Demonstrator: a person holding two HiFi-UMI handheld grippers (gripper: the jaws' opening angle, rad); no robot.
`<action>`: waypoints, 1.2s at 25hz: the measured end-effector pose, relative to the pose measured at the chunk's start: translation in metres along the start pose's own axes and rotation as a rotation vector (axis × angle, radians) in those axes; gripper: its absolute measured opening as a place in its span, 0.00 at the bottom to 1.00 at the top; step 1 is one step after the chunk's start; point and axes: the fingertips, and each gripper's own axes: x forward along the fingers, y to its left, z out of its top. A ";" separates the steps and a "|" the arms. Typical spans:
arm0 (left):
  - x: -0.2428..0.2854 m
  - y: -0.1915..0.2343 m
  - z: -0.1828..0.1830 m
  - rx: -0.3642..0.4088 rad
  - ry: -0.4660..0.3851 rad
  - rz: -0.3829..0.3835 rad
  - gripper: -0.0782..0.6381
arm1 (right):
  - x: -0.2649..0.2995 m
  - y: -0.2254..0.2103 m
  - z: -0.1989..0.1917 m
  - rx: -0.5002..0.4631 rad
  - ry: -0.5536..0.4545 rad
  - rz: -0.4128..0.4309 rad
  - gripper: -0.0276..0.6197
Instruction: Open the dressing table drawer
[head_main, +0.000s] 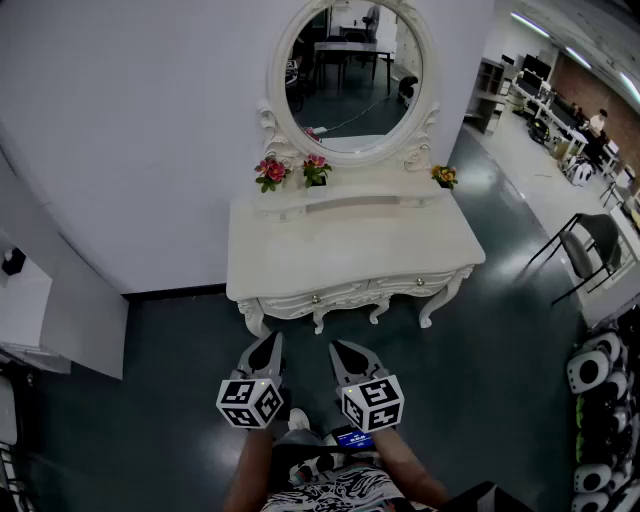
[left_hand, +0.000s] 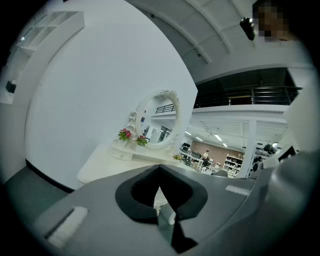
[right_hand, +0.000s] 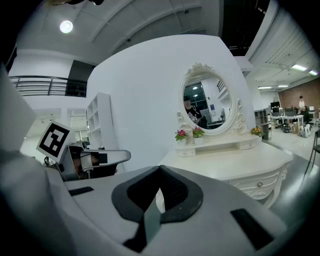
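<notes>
The white dressing table (head_main: 350, 250) stands against the wall ahead, with an oval mirror (head_main: 352, 75) on top. Its drawer front (head_main: 365, 290) is closed and carries small knobs (head_main: 318, 297); the right gripper view shows one knob (right_hand: 259, 184) from the side. My left gripper (head_main: 268, 346) and right gripper (head_main: 346, 351) hover side by side over the dark floor, well short of the table. Both are shut with nothing between the tips, as the left gripper (left_hand: 160, 167) and right gripper (right_hand: 160, 167) show in their own views.
Small flower pots (head_main: 271, 172) sit on the table's raised shelf below the mirror. A dark chair (head_main: 590, 245) stands to the right, a white cabinet (head_main: 30, 310) to the left, and round white-and-black objects (head_main: 598, 400) lie piled at the lower right.
</notes>
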 end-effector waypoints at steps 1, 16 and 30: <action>-0.002 0.000 -0.002 0.008 0.005 0.004 0.11 | 0.000 -0.001 -0.002 0.004 0.003 -0.002 0.05; 0.032 0.009 -0.010 0.002 0.022 0.029 0.11 | 0.020 -0.044 -0.015 0.026 0.076 -0.051 0.05; 0.189 0.131 0.017 0.009 0.066 0.093 0.11 | 0.205 -0.114 0.021 -0.006 0.154 -0.043 0.20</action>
